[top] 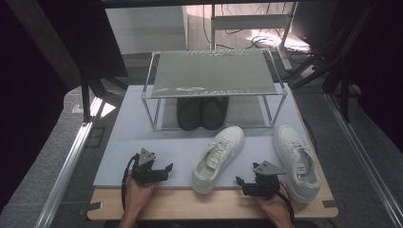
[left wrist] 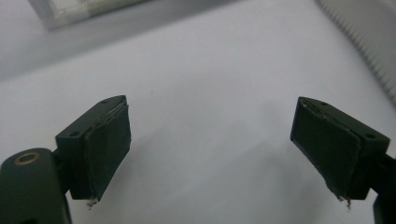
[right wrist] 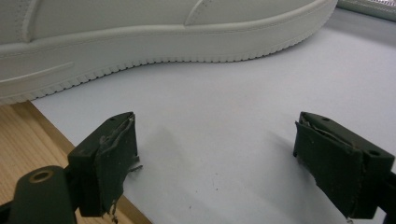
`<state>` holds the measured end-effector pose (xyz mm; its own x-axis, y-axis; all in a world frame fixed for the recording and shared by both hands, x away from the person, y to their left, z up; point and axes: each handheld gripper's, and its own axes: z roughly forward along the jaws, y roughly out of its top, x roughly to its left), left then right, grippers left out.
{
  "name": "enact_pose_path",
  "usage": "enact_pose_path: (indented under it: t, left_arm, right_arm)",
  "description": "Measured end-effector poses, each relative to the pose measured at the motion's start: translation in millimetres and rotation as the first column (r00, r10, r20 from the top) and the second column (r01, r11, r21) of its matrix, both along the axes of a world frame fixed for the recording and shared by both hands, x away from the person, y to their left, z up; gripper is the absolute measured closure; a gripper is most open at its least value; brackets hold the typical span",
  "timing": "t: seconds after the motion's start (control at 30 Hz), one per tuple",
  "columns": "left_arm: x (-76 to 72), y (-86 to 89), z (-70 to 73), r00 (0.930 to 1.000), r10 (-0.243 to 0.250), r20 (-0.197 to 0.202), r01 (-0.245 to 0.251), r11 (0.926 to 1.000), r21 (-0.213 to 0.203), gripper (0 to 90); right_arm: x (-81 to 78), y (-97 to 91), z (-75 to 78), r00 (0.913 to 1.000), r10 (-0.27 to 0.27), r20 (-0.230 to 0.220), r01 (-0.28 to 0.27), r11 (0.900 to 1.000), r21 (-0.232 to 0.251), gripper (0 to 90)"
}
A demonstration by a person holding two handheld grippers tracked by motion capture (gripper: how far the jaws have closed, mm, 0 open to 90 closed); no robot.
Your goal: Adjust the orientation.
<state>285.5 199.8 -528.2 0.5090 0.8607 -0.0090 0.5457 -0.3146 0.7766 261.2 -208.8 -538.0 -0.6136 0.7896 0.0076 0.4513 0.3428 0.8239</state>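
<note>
Both grippers sat low at the near edge of the table, one per hand, each empty w/ jaws spread wide. The left gripper (top: 167, 168) rested on the grey mat (top: 123, 142), pointing right toward the left sneaker (top: 218, 158), prob. so its open jaws could take the shoe from the side; in the left gripper view there was just bare mat between the pads (left wrist: 109, 144) and a ribbed sole edge (left wrist: 369, 44) at far right, so it was near but not touching. The right gripper (top: 239, 182) lay between the two white shoes, aimed left at the same sneaker's heel end; the right gripper view had that sole running across the top, close but apart from the pads (right wrist: 116, 161), w/ the wood table edge (right wrist: 28, 140) at lower left. The right sneaker (top: 295, 160) stood just beside the right hand (top: 272, 205), toe away from the person. Both white shoes sat in front of the rack (top: 214, 78), whose lower shelf already held a dark pair (top: 202, 112); top shelf looked free, so, judging by layout, the sneakers were likely staged for shelving, and the angled left one seemed first in line, w/ both tools converging on it.
</note>
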Motion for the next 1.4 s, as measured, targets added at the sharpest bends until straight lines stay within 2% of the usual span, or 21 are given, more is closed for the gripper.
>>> enact_pose_path:
  t: [0.03,0.2,0.27,0.37,0.5,0.77,0.83,1.0,1.17,1.27,1.4]
  left_arm:
    - [-1.7,0.0,-1.4,1.0,0.004,0.004,-0.004,0.9998,0.017,12.1]
    - [-7.8,2.5,-6.5,0.9997,0.017,0.017,-0.018,0.9992,0.035,12.0]
    - [-9.7,4.5,-8.6,0.9995,0.017,0.026,-0.018,0.9996,0.021,11.9]
    - [-9.4,8.7,-12.0,0.9996,0.019,0.019,-0.018,0.9995,-0.027,12.1]
    - [-9.2,8.3,-12.1,0.9997,0.018,0.019,-0.018,0.9996,-0.022,12.3]
    - [-9.2,8.2,-12.1,0.9996,0.02,0.017,-0.02,0.9995,-0.023,12.3]
    - [-9.2,8.3,-12.0,0.9996,0.021,0.017,-0.02,0.9995,-0.023,12.3]
    - [-9.2,8.2,-12.0,0.9997,0.021,0.016,-0.021,0.9995,-0.024,12.3]
    - [-9.2,8.3,-12.0,0.9996,0.021,0.016,-0.021,0.9995,-0.024,12.4]
    - [-9.3,8.2,-12.0,0.9996,0.023,0.016,-0.022,0.9994,-0.025,12.4]
    - [-9.3,8.1,-12.0,0.9996,0.024,0.015,-0.024,0.9994,-0.025,12.4]
  right_arm:
    - [0.0,0.0,0.0,1.0,0.0,0.0,0.0,1.0,-0.001,13.7]
    - [0.0,-0.1,0.0,1.0,0.0,0.0,0.0,1.0,-0.001,13.9]
    - [0.0,-0.2,0.0,1.0,-0.002,0.002,0.002,1.0,0.0,14.1]
    - [-0.4,0.4,0.1,0.9999,-0.01,0.002,0.01,0.9999,0.002,14.1]
    - [-1.5,1.3,0.8,0.9998,-0.021,0.003,0.021,0.9998,-0.004,16.1]
    - [-3.8,-1.7,9.3,0.9998,-0.008,-0.016,0.008,0.9999,0.01,34.6]
    - [-5.1,-1.7,13.4,0.9999,0.002,-0.01,-0.001,0.9998,0.018,39.9]
    - [-6.5,0.9,22.6,0.9981,0.05,-0.035,-0.049,0.9987,0.011,52.8]
    - [-8.4,7.2,28.5,0.9903,0.12,-0.07,-0.119,0.9928,0.011,71.2]
    - [-11.0,12.0,32.5,0.9846,0.16,-0.069,-0.16,0.987,0.008,75.9]
    - [-13.0,18.3,40.7,0.9772,0.191,-0.093,-0.188,0.9813,0.042,85.4]
